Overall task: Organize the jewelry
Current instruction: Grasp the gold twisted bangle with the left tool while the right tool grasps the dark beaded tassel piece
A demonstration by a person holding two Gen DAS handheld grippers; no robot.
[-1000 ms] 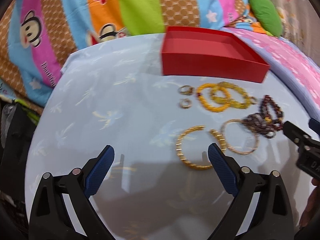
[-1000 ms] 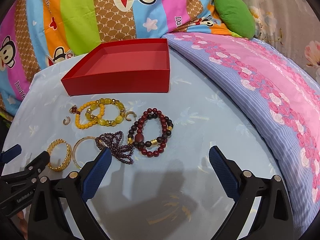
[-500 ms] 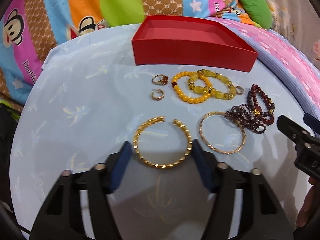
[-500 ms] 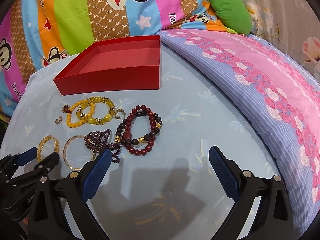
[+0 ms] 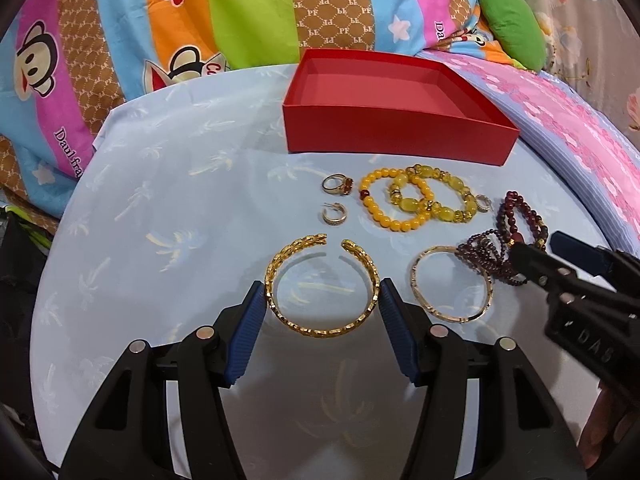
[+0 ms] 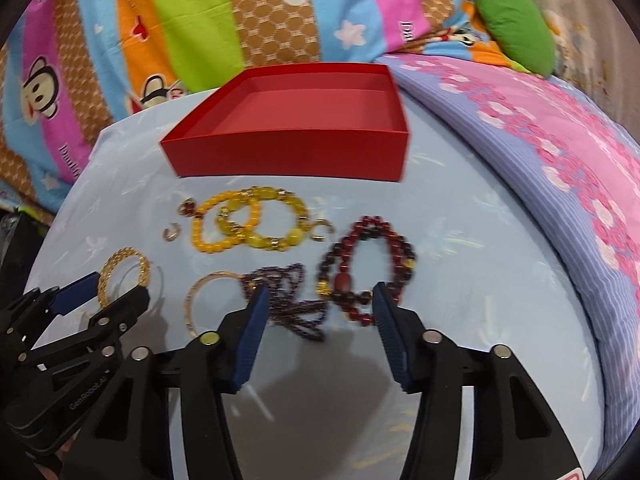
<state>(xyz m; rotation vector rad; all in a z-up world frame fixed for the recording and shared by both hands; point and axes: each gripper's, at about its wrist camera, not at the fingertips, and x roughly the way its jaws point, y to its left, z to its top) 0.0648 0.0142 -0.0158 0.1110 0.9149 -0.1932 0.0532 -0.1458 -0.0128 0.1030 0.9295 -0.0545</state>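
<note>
Your left gripper (image 5: 322, 304): pads pressed on the gold cuff bangle (image 5: 322, 284). Your right gripper (image 6: 318, 312): jaws just narrowed around dark red beads (image 6: 368, 264), not visibly pressing. Red box (image 5: 392, 136): worktop's far edge.

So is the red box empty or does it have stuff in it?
Empty. The red box shows only its bare floor in both views; all the jewelry lies outside it.

A pale blue palm-print cloth (image 5: 168, 200) covers the tabletop, backed by a striped cartoon-monkey blanket (image 5: 132, 28), a green cushion (image 5: 512, 28) and a pink flowered quilt (image 6: 560, 152)
</note>
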